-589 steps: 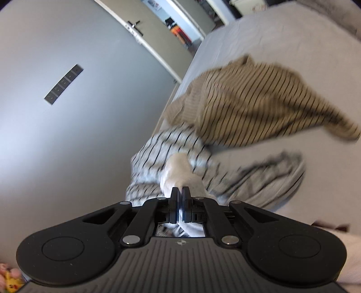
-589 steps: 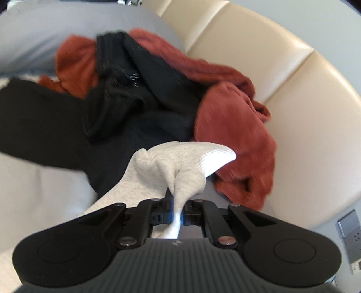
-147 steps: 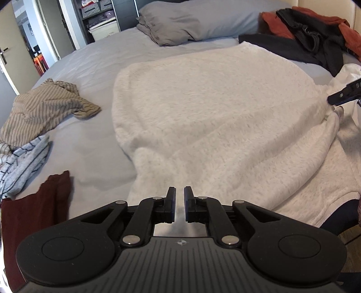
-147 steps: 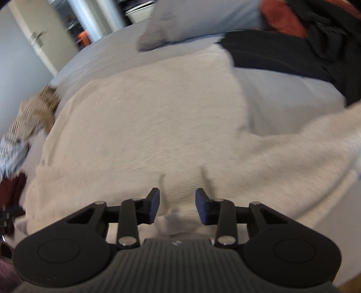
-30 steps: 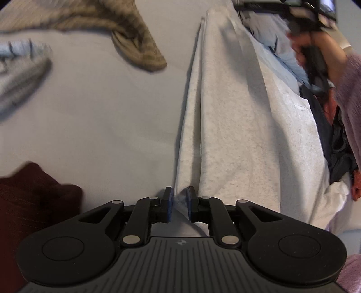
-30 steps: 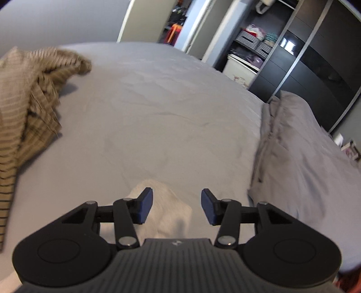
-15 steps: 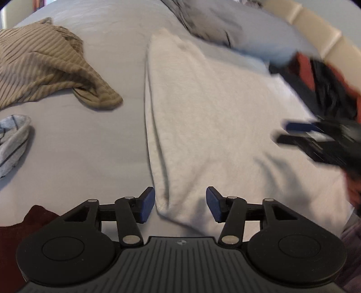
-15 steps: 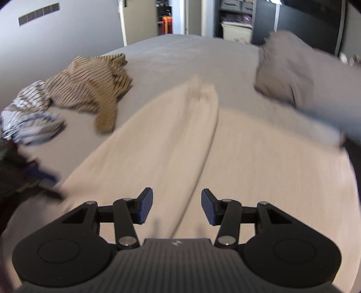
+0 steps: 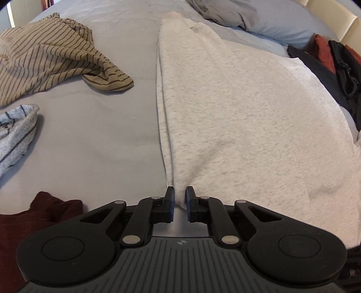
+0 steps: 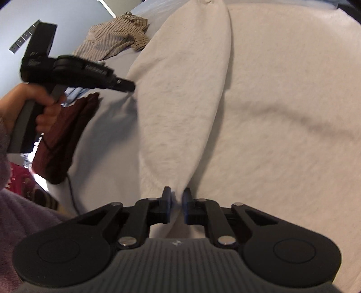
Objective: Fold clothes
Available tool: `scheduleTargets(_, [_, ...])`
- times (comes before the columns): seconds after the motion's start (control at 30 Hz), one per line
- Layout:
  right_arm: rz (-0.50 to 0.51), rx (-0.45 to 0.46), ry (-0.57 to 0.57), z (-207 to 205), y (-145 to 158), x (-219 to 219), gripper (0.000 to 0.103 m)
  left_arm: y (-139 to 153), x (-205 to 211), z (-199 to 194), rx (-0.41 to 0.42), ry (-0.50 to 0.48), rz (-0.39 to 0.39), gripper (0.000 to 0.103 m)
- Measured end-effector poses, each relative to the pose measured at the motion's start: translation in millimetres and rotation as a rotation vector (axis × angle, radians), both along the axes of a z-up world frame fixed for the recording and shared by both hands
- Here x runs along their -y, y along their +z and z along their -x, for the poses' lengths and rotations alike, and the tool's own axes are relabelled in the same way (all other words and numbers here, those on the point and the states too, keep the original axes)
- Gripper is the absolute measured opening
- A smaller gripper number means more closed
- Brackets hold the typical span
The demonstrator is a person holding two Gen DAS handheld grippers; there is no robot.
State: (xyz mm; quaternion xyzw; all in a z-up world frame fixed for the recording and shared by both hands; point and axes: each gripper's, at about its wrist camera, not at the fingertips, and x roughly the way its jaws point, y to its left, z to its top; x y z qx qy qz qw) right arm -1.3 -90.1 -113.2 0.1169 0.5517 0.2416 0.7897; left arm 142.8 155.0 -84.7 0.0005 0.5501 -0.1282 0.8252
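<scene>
A light grey sweatshirt (image 9: pixel 237 101) lies spread on the grey bed (image 9: pixel 101 139), one sleeve folded lengthwise along its left side. My left gripper (image 9: pixel 179 198) is shut on the near corner of that folded edge. My right gripper (image 10: pixel 176 199) is shut on the sweatshirt (image 10: pixel 270 112) at another point along its near hem. The left gripper also shows in the right wrist view (image 10: pixel 132 86), held in a hand, its tip at the sweatshirt's edge.
A tan striped shirt (image 9: pixel 52 54) and a grey striped garment (image 9: pixel 15 133) lie left. A dark red garment (image 9: pixel 33 216) sits near left. Grey pillows (image 9: pixel 237 15) are at the back. Black and rust clothes (image 9: pixel 334 60) are piled right.
Both grippers were open half a second ago. Both have now closed on the sweatshirt's near edge, and the right gripper has moved down close to the fabric.
</scene>
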Motion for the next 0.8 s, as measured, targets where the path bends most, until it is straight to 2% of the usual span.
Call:
scheduleTargets(0.17, [0.032, -0.027, -0.003, 3, -3, 6, 0.01, -4, 9, -1, -0.006, -0.009, -0.074, 0.007])
scheduleTargets(0.23, [0.041, -0.009, 0.011, 6, 5, 9, 0.012, -2, 13, -1, -0.001, -0.004, -0.097, 0.011])
scheduleTargets(0.3, [0.049, 0.011, 0.021, 10, 14, 13, 0.016, 4, 17, 0, 0.013, 0.018, -0.124, 0.019])
scheduleTargets(0.33, [0.051, 0.029, 0.019, 13, 19, 18, 0.02, 8, 20, 2, 0.025, 0.023, -0.143, 0.02])
scheduleTargets(0.37, [0.05, 0.05, 0.007, 15, 24, 26, 0.035, 12, 23, 4, 0.043, 0.025, -0.164, 0.02])
scheduleTargets(0.4, [0.047, 0.075, -0.019, 15, 29, 37, 0.045, 17, 27, 6, 0.063, 0.024, -0.18, 0.02])
scheduleTargets(0.57, [0.081, 0.174, -0.183, -3, 52, 106, 0.045, 39, 53, 14, 0.126, 0.02, -0.157, 0.02])
scheduleTargets(0.7, [0.178, 0.258, -0.32, -20, 72, 185, 0.045, 55, 91, 20, 0.17, -0.038, -0.154, 0.02])
scheduleTargets(0.8, [0.213, 0.268, -0.453, -31, 79, 256, 0.045, 63, 119, 17, 0.186, -0.069, -0.121, 0.02])
